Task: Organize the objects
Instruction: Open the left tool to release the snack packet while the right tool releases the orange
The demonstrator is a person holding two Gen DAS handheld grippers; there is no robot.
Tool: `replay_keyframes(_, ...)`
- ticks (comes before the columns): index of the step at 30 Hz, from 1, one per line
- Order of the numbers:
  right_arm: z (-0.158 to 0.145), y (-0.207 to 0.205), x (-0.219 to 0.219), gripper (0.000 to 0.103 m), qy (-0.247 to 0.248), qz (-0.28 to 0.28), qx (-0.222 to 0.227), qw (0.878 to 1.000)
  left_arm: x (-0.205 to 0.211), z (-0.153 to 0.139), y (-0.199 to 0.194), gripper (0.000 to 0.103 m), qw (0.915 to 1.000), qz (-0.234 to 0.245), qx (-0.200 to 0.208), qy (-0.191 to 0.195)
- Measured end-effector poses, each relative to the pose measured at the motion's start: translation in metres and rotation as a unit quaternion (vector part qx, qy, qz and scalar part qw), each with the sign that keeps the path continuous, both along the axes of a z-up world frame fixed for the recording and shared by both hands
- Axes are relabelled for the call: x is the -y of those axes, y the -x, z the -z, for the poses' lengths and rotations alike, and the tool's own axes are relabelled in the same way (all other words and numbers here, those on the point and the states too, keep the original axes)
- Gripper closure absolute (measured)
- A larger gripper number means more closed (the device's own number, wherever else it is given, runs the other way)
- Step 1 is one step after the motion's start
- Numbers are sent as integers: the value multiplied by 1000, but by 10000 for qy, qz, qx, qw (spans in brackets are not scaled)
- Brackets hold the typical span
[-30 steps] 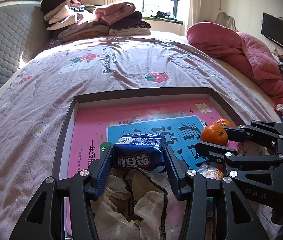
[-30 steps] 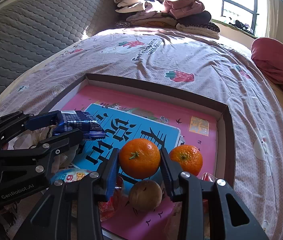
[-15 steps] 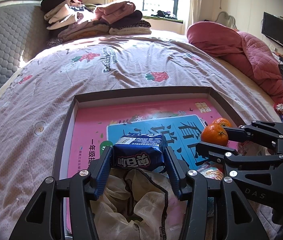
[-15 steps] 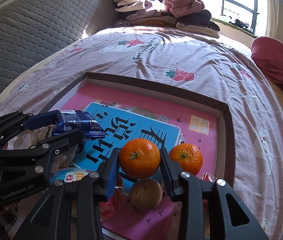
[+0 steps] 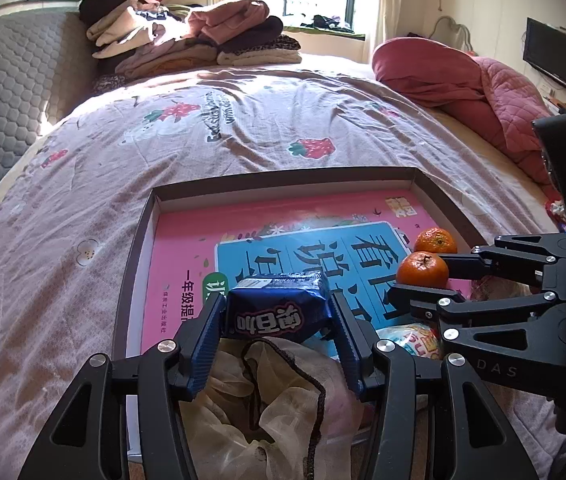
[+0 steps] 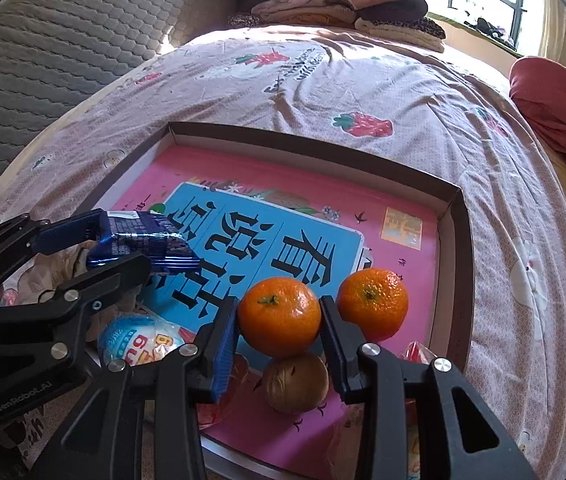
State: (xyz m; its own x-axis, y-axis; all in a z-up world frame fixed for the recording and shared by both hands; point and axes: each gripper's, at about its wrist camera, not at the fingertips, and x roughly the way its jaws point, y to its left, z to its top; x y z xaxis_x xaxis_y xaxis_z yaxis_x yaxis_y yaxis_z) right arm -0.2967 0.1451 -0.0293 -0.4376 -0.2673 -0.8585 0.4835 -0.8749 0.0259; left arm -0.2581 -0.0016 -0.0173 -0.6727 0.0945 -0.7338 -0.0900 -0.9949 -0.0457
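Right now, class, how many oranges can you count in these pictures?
2. One orange sits clamped in the right tongs above the tray; the second orange lies in the tray just beyond it. Clutter may hide others.

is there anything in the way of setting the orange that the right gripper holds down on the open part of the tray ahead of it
Nothing visible does. The held orange in the right gripper faces bare pink book cover in the tray; the second orange sits beside it.

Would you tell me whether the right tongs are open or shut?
Shut: the right tongs grip an orange, both pads pressed against its sides.
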Motion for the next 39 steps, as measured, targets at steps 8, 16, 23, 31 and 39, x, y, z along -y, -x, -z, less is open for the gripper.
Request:
replay_keyframes(8,1,3,1,63,-98,41,170,9998,6,-11,-12,48,9999,-53,-61,-127)
replay_keyframes(16,-2,-4,4,63,-363,137,221,9990,10,-13,-16,47,9998,-50,39,-175)
replay_keyframes(23,-16,-16,-1,63,-323,247,107,9991,15,-13,-21,41,9997,-100,56,-208)
replay_keyframes(31,-41,-35,-5,63,-281,260,-149,9992,16,-28,-31,37,9996,-164,-56,-215)
replay_keyframes(39,-69,-55,-5,61,-224,232,-460,9984,14,-53,-49,35,9993,-251,-250,-86)
